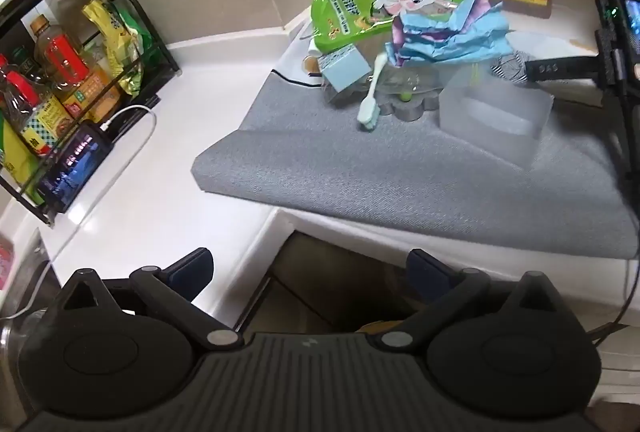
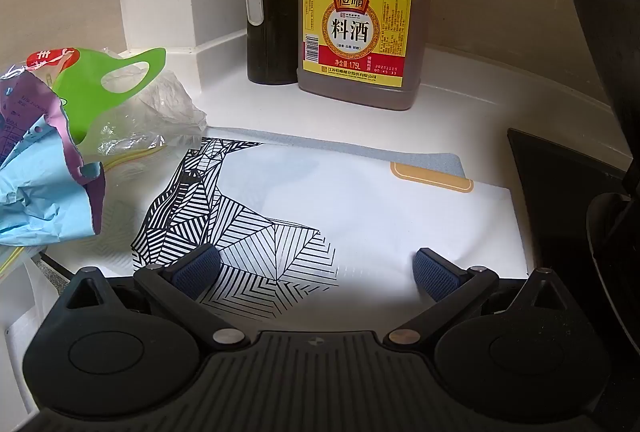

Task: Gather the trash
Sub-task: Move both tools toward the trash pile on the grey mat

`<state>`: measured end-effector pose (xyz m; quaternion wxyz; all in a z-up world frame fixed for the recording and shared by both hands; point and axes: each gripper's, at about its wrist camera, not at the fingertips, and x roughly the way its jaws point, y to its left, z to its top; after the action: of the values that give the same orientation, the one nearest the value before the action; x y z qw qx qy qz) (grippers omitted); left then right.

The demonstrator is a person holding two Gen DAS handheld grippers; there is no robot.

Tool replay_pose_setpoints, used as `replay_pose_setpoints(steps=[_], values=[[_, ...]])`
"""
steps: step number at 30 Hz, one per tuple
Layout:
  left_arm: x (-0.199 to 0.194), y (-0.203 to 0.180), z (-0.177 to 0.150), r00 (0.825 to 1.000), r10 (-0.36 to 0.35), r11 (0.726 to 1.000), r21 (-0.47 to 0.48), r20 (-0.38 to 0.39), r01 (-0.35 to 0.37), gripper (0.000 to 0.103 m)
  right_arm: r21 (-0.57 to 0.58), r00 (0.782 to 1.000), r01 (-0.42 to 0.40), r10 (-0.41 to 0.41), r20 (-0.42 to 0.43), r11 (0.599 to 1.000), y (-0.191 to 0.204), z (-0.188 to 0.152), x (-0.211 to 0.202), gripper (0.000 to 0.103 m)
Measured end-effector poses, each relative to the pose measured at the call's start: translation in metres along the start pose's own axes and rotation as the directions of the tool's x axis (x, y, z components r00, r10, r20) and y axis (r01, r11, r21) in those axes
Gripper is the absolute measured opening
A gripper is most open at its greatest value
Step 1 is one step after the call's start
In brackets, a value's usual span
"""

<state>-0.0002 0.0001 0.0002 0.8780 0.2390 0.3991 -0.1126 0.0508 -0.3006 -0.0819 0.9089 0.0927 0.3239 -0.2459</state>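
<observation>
Our fingers stand spread wide on both tools, with nothing between them: the left gripper (image 1: pixel 310 268) hangs over the near edge of the white counter (image 1: pixel 132 200), and the right gripper (image 2: pixel 318 270) hovers low over a white sheet printed with black line patterns (image 2: pixel 360 208). The trash sits in one heap at the far side of the grey mat (image 1: pixel 400 172): a green snack bag (image 1: pixel 344 12), crumpled blue paper (image 1: pixel 448 36), a small pale blue box (image 1: pixel 346 66), clear plastic wrapping (image 2: pixel 152 112) and a pale green toothbrush (image 1: pixel 372 96). From our left gripper the heap lies straight ahead and well apart, across the bare near part of the mat. From our right gripper it lies just to the left, the blue paper close beside the left finger (image 2: pixel 198 268), so we judge the right hand the nearer one. The toothbrush runs near to far, its head toward us, so a grip across its handle looks natural from the left side. The cooking wine jug (image 2: pixel 356 28) and the dark oil bottle (image 2: pixel 270 20) stand at the far wall, clear of the heap.
</observation>
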Motion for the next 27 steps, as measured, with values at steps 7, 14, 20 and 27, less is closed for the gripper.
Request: replay_pose_setpoints(steps=[7,14,20,27], values=[[-0.014,0.005,0.002,0.998,-0.040,0.996,-0.072,0.046,0.043,0.103,0.000,1.000,0.000,0.000,0.000,1.000,0.000,0.000,0.000,0.103],[-0.031,0.021,-0.033,0.990,-0.036,0.991,-0.119,0.138,0.053,0.103,0.000,1.000,0.000,0.000,0.000,1.000,0.000,0.000,0.000,0.103],[-0.040,0.038,-0.062,0.988,-0.050,0.976,-0.204,0.148,0.080,0.103,0.000,1.000,0.000,0.000,0.000,1.000,-0.002,0.000,-0.002,0.103],[-0.044,0.050,-0.083,0.991,-0.029,0.972,-0.227,0.129,0.058,0.103,-0.010,1.000,-0.017,0.017,0.008,1.000,-0.003,-0.008,-0.040,0.103]])
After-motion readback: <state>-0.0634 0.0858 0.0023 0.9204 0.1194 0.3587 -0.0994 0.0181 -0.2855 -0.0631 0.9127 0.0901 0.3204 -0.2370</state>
